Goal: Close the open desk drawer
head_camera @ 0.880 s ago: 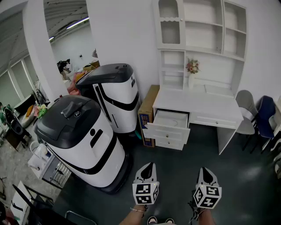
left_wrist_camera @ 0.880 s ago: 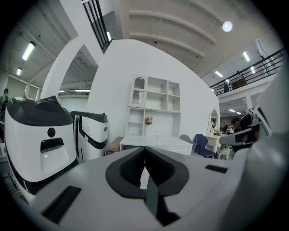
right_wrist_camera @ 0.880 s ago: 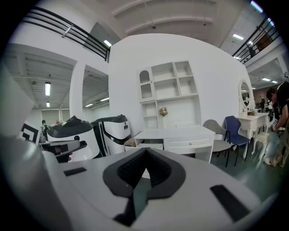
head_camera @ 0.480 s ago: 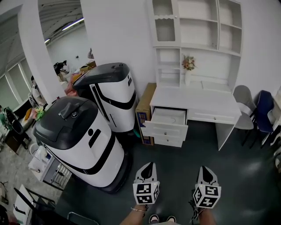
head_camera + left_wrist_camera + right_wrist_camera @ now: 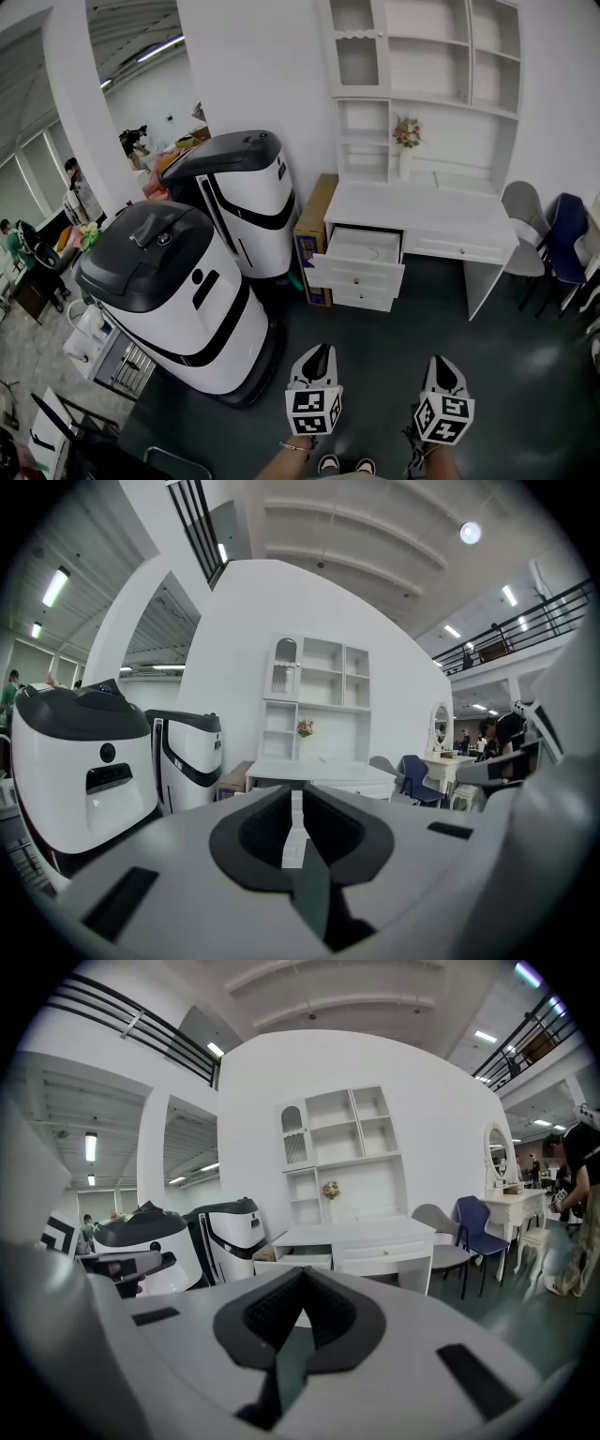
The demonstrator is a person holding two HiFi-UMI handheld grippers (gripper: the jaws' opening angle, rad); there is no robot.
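The open drawer (image 5: 364, 249), a white wooden one with a pale empty-looking inside, sits right of centre in the head view, pulled out from the left end of a white table (image 5: 422, 214). Its front panel carries two small knobs. One shut drawer front (image 5: 360, 298) shows directly under it, and one shallow shut drawer (image 5: 456, 249) lies to its right; whether more lie lower down is hard to make out. A white shelf unit (image 5: 427, 66) rises from the back of the table, with one small bunch of flowers (image 5: 408, 136) on it. One brown cardboard box (image 5: 316, 225) stands against the table's left side. Two large white-and-black machines (image 5: 178, 291) (image 5: 246, 197) fill the left half. Two chairs, one grey (image 5: 521, 214) and one blue (image 5: 564, 234), stand at the right edge, partly cut off.

At the bottom of the frame, well apart from the drawer, are two tools. The left hand-held gripper (image 5: 320, 351) has its jaws drawn almost together with nothing between them. The right hand-held gripper (image 5: 440, 362) has its jaws meeting at the tips, also empty. The forearms and shoes are cut off by the lower edge.
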